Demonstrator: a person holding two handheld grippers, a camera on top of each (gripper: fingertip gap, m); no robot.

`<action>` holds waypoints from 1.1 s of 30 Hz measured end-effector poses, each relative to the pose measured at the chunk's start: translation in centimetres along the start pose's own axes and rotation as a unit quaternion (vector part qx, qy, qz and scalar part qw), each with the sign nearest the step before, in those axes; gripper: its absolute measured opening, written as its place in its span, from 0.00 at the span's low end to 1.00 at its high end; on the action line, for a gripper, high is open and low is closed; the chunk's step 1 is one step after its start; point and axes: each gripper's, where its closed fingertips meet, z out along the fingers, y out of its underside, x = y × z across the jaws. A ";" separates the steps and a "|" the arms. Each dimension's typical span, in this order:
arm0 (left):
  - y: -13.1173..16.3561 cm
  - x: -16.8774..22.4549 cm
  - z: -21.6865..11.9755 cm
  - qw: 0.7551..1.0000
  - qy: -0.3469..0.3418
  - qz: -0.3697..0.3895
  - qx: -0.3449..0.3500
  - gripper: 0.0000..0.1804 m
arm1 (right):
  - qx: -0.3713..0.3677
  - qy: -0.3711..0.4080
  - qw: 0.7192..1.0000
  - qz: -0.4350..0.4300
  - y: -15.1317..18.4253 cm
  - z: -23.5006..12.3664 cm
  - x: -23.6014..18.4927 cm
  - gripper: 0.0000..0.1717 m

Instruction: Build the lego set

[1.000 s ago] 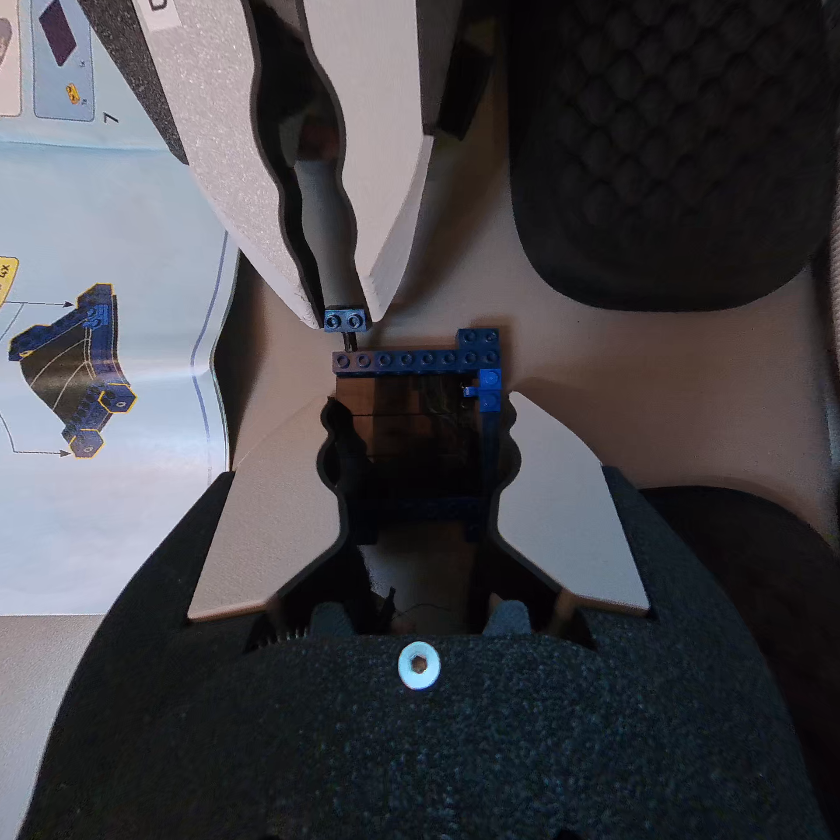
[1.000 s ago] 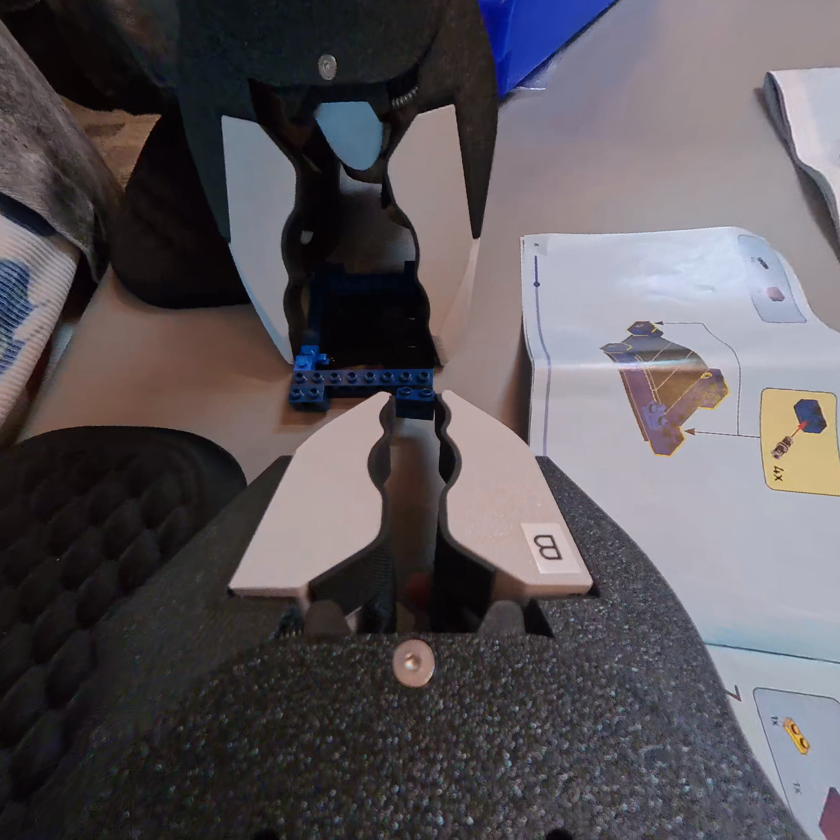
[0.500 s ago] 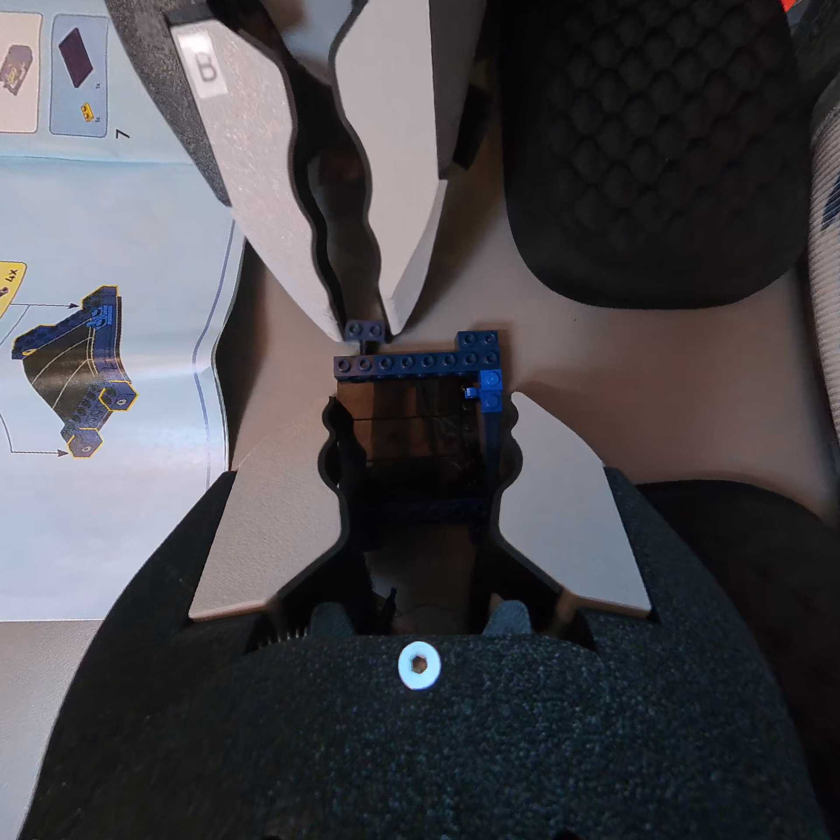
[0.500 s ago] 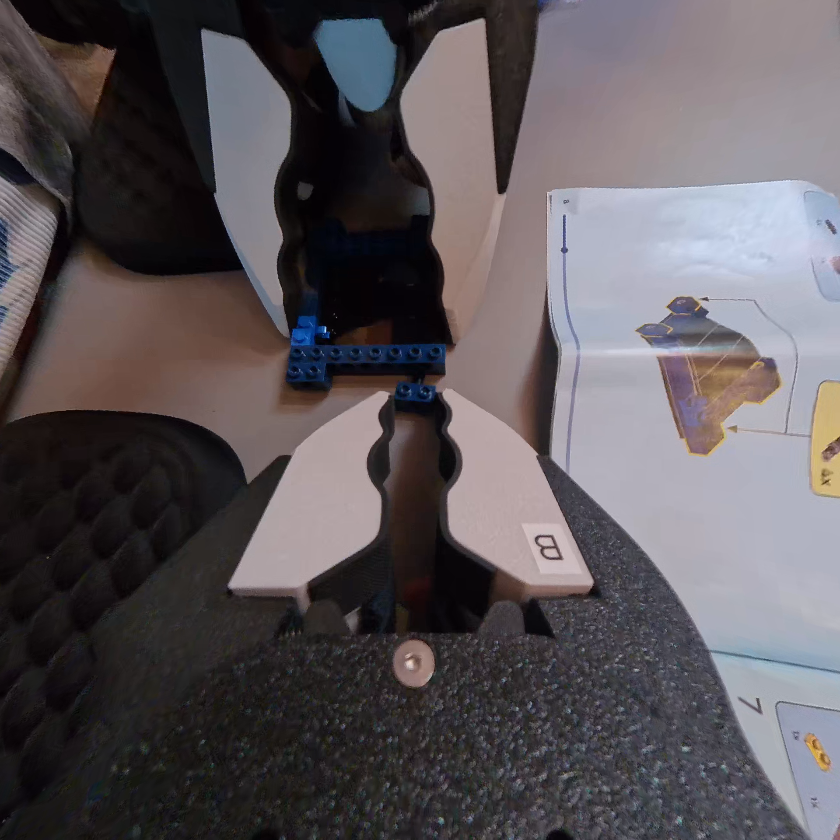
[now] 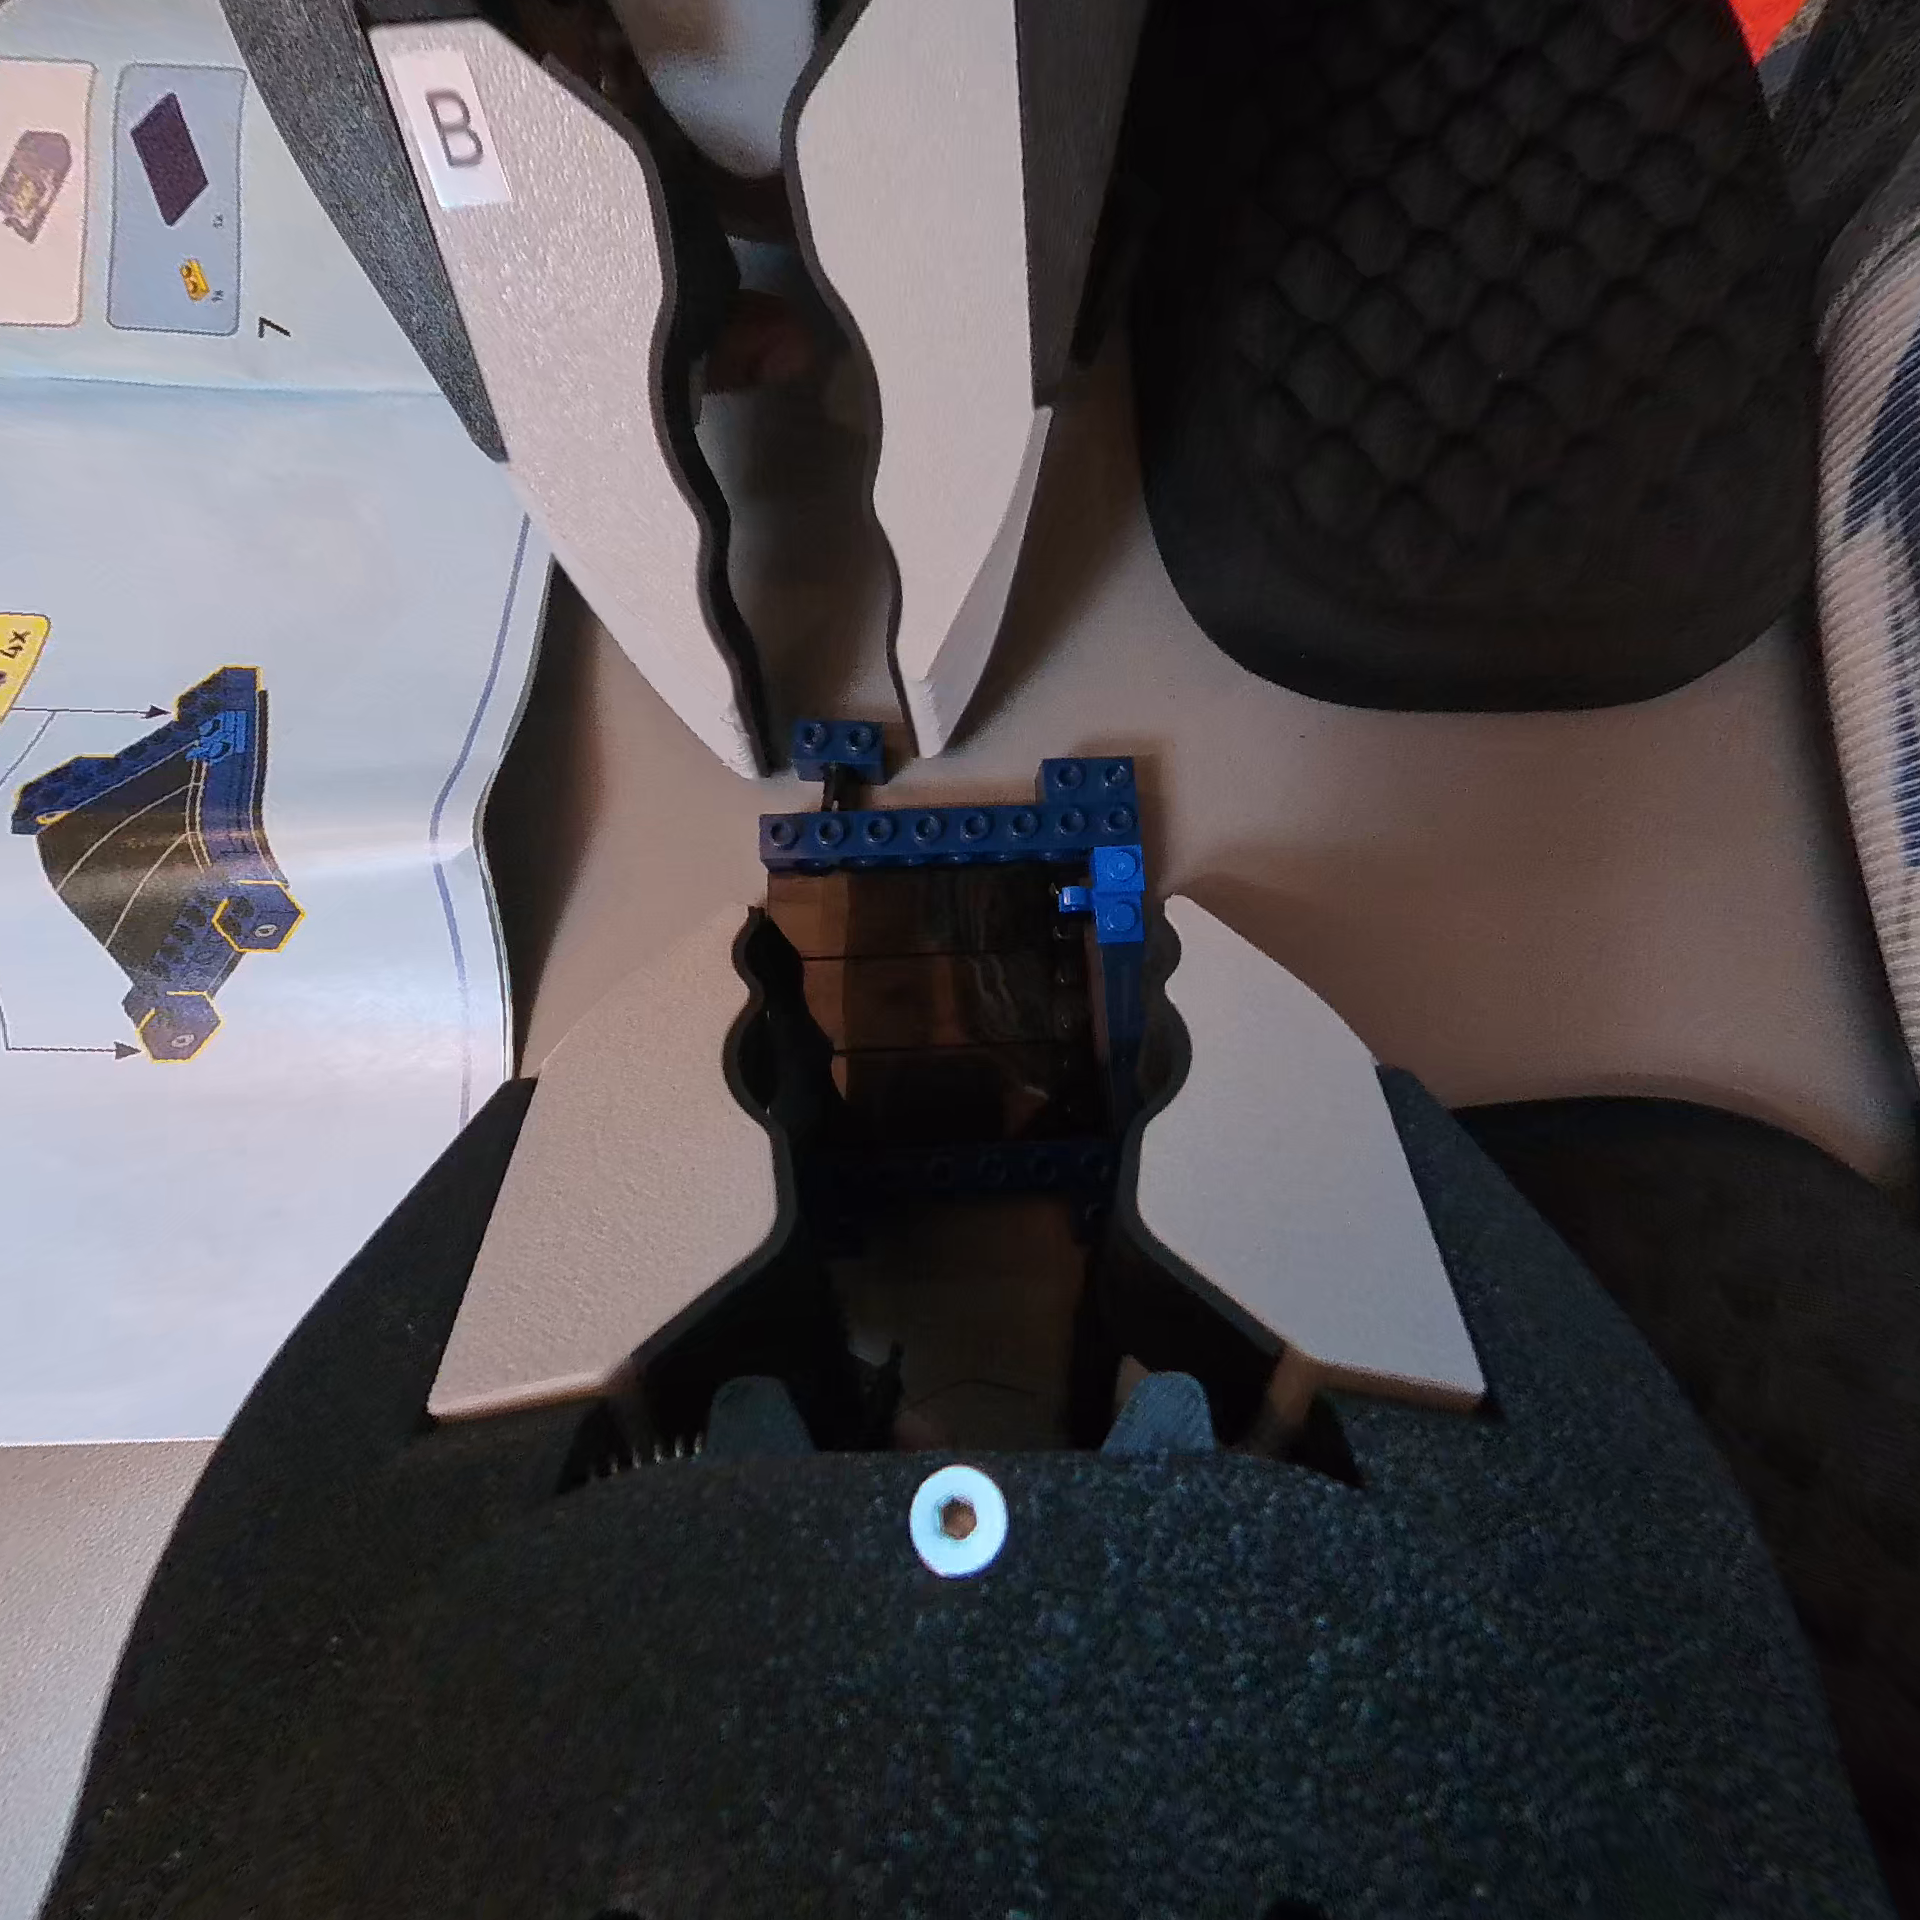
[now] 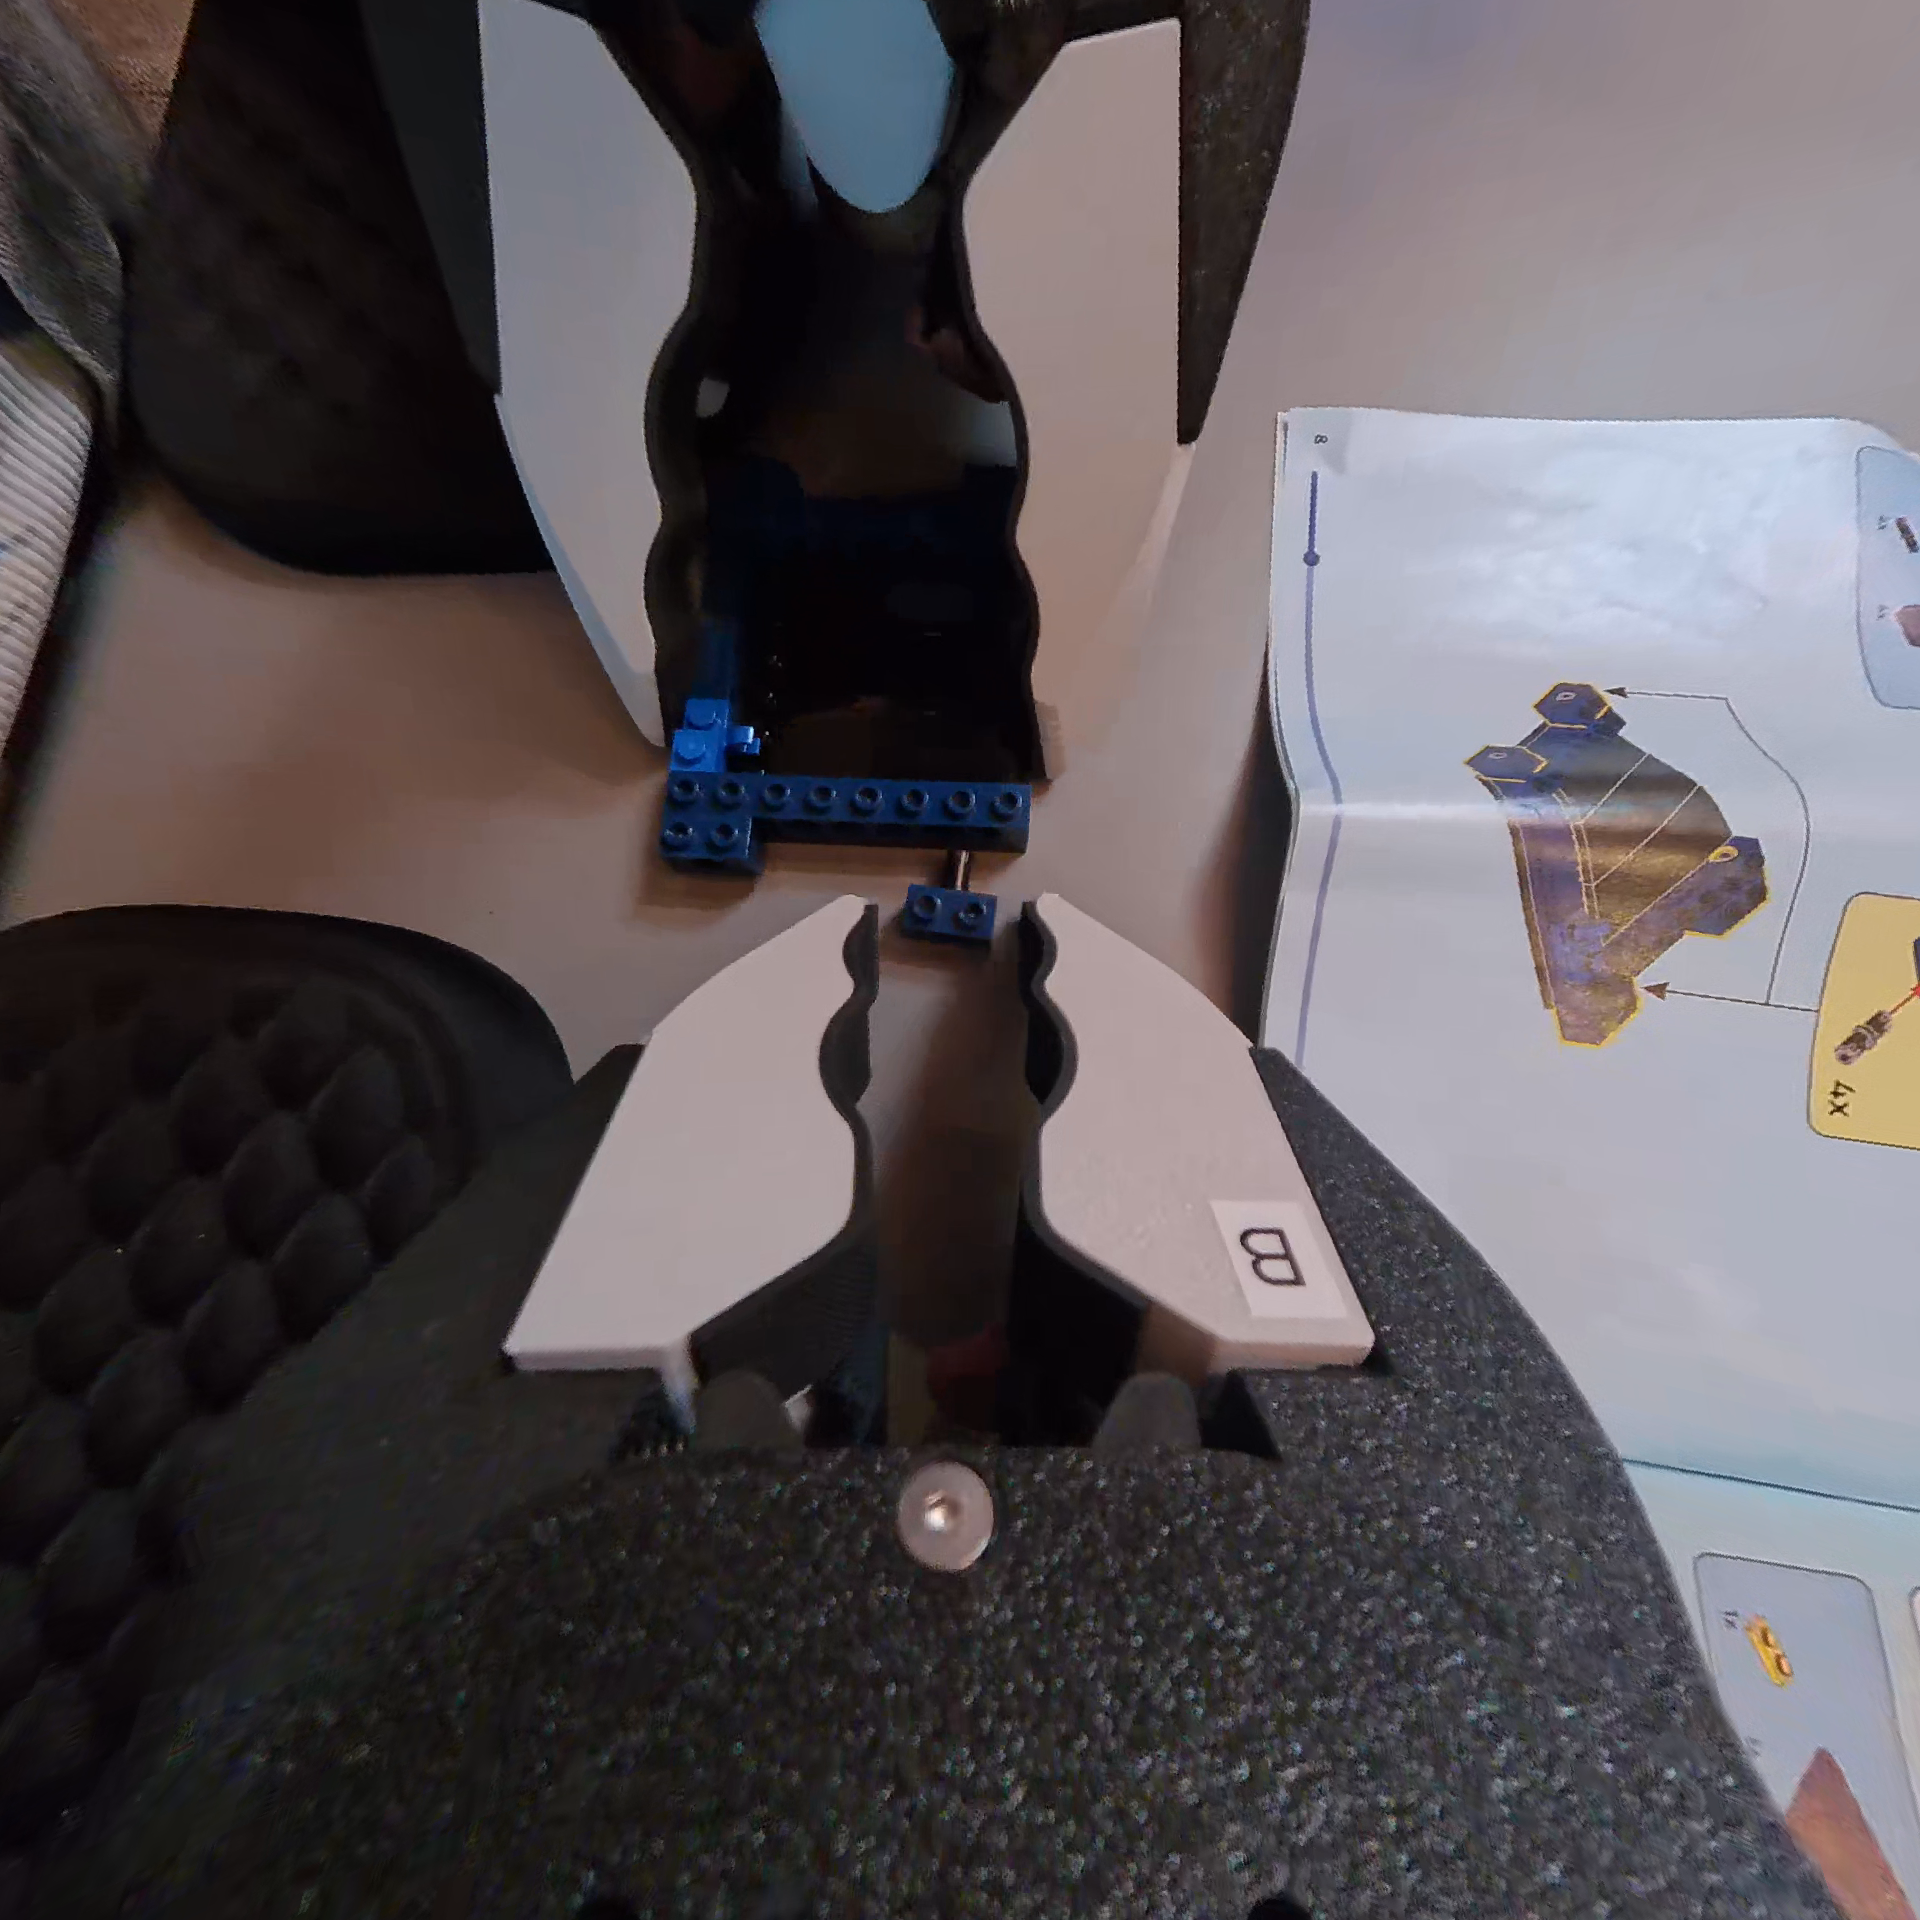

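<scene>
My left gripper (image 5: 961, 920) is shut on a brick assembly (image 5: 935, 831): a long dark blue studded beam with glossy black panels behind it. The assembly rests low over the tan table (image 5: 1455, 831). A small dark blue two-stud brick (image 5: 840, 743) sits just beyond the beam, joined to it by a short dark pin. My right gripper (image 6: 948, 909) faces the left one and is open. The small brick (image 6: 948, 914) lies between its fingertips (image 6: 1039, 925) with a gap on each side. The beam (image 6: 852, 805) and the left gripper (image 6: 852, 748) also show in the right wrist view.
A pale blue instruction sheet (image 5: 260, 831) lies beside the grippers and also shows in the right wrist view (image 6: 1558, 623). A black quilted pad (image 5: 1475, 364) lies on the other side, also in the right wrist view (image 6: 208, 1195). Striped fabric shows at the edge (image 5: 1870, 520). The grippers are tip to tip, or close to it.
My right gripper's jaws have opened and let go of the small blue brick, which stays on its pin at the beam. The left gripper still holds the assembly in place.
</scene>
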 end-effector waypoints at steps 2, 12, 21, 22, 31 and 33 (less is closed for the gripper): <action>0.0 0.0 0.0 1.000 0.000 0.000 0.001 0.38 | -0.007 0.008 1.000 -0.001 0.1 -0.1 0.1 0.16; 0.0 -0.1 0.0 1.000 -0.002 0.001 0.002 0.38 | -0.005 0.023 1.000 0.000 0.0 0.0 -0.1 0.10; 0.0 0.1 0.0 1.000 0.002 0.009 0.001 0.38 | 0.021 0.018 1.000 0.012 -0.3 0.0 0.3 0.10; 0.0 0.1 0.0 1.000 0.002 0.009 0.002 0.38 | 0.021 0.017 1.000 0.012 -0.3 0.0 0.2 0.10; 0.0 0.1 0.0 1.000 0.003 0.012 0.009 0.38 | 0.010 0.037 0.999 -0.010 -0.3 0.1 0.3 0.10; 0.0 0.1 0.0 1.000 0.002 0.012 0.008 0.38 | 0.003 0.042 0.999 -0.013 -0.3 0.1 0.4 0.10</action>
